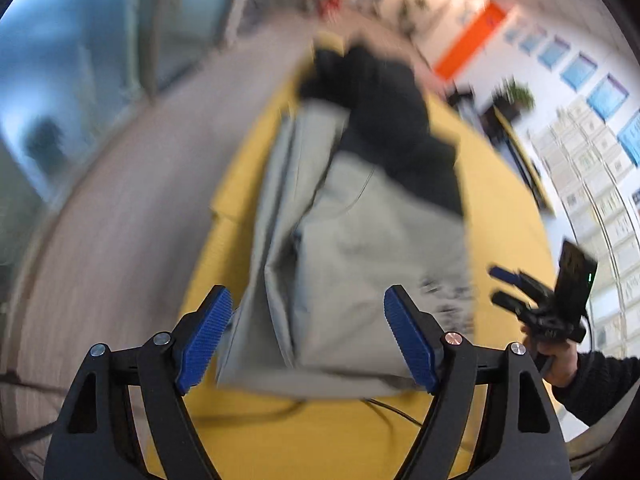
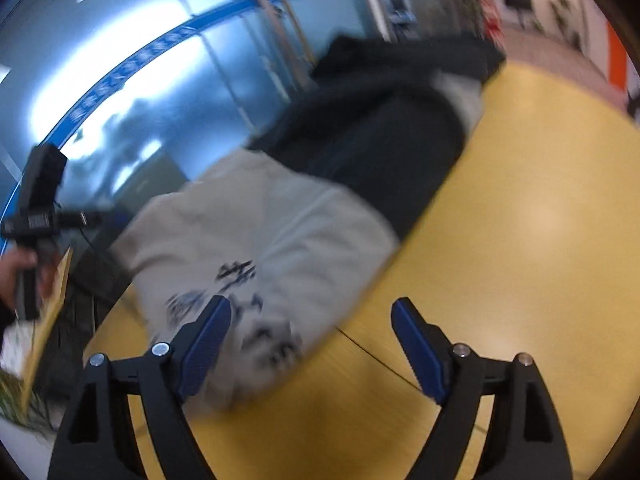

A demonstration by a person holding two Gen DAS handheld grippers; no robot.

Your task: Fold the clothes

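A light grey garment with a dark print lies folded on the yellow table, and a black garment overlaps its far end. My left gripper hangs open above the grey garment's near edge, nothing between its blue pads. In the right wrist view the same grey garment and black garment lie to the left. My right gripper is open, its left finger over the printed corner and its right finger over bare table. Both views are motion-blurred.
The right gripper with the hand holding it shows at the right edge of the left wrist view; the left one shows at the left of the right wrist view. A thin cable crosses the table. Glass walls and floor lie beyond the table edge.
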